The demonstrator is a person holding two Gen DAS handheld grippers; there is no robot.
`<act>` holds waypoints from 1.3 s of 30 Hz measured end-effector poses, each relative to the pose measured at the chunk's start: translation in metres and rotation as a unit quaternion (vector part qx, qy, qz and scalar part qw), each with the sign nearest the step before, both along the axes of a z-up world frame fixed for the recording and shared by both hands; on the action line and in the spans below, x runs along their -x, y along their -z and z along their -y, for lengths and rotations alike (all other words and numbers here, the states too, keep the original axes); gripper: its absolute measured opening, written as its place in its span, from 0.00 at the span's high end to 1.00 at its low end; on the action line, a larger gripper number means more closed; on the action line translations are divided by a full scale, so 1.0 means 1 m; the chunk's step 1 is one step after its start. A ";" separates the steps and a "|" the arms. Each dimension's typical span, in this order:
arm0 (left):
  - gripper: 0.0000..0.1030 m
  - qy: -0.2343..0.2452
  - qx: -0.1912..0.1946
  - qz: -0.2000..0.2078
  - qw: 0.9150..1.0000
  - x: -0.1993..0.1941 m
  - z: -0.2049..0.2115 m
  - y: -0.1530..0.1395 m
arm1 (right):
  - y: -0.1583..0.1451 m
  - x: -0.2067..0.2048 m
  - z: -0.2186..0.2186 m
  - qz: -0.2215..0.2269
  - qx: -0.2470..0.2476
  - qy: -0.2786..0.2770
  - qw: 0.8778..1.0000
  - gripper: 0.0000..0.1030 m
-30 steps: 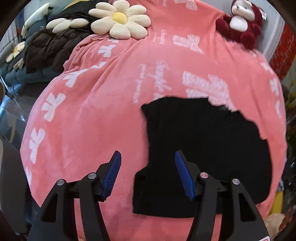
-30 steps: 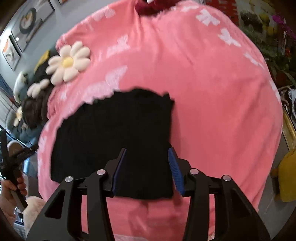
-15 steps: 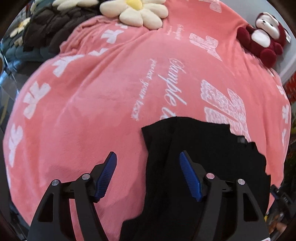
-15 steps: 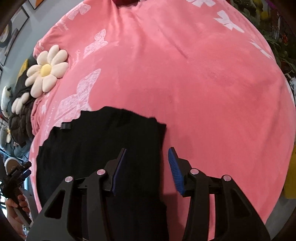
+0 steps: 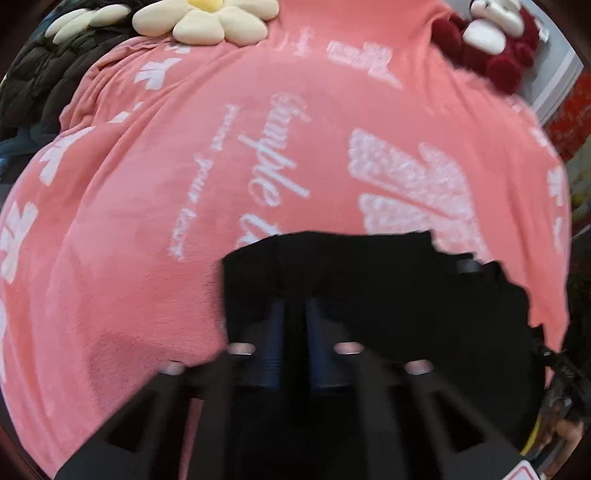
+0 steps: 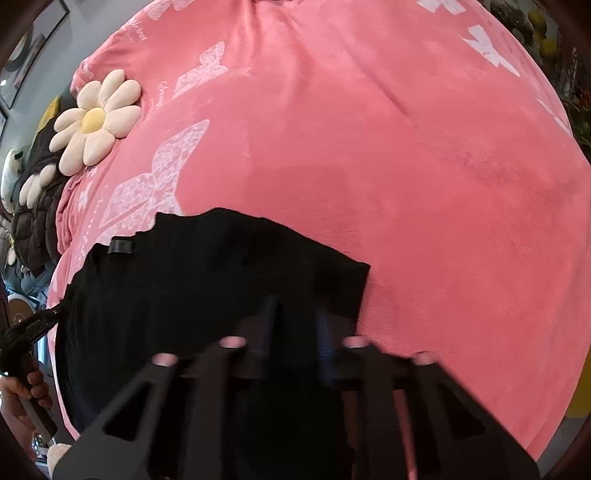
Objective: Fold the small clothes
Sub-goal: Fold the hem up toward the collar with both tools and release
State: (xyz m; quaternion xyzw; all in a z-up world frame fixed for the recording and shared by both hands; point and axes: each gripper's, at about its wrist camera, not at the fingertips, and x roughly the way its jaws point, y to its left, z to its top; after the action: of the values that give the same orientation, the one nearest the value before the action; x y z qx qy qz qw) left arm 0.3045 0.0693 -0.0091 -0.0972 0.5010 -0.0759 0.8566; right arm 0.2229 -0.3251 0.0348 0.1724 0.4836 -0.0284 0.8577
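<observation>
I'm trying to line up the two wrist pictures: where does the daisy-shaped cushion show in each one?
Left wrist: the daisy cushion sits at the top edge, left of centre, partly cut off, at the far end of the pink blanket.
Right wrist: the same cushion is at the left, in the upper half, whole.
Shared landmark: the black garment lying on the blanket, low in both views.
</observation>
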 end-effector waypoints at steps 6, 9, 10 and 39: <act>0.95 -0.026 0.054 0.086 0.994 0.030 -0.030 -0.056 | -0.070 0.015 -0.016 0.119 0.026 -0.014 0.992 0.98; 0.93 -0.048 0.016 0.083 0.995 0.018 -0.029 -0.049 | -0.045 -0.017 -0.014 0.073 0.055 -0.009 0.996 0.96; 0.85 -0.045 0.009 0.065 0.997 0.012 -0.026 -0.039 | -0.023 -0.028 -0.012 0.029 0.066 -0.005 0.997 0.92; 0.52 -0.037 -0.022 -0.015 0.999 0.156 -0.018 0.014 | 0.001 0.143 -0.022 0.009 0.014 0.019 1.000 0.91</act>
State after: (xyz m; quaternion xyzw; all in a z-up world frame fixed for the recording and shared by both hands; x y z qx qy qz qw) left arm 0.1480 0.0874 -0.0228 -0.0983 0.5118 -0.0315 0.8529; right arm 0.0796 -0.3033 0.0334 0.1703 0.4723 -0.0501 0.8634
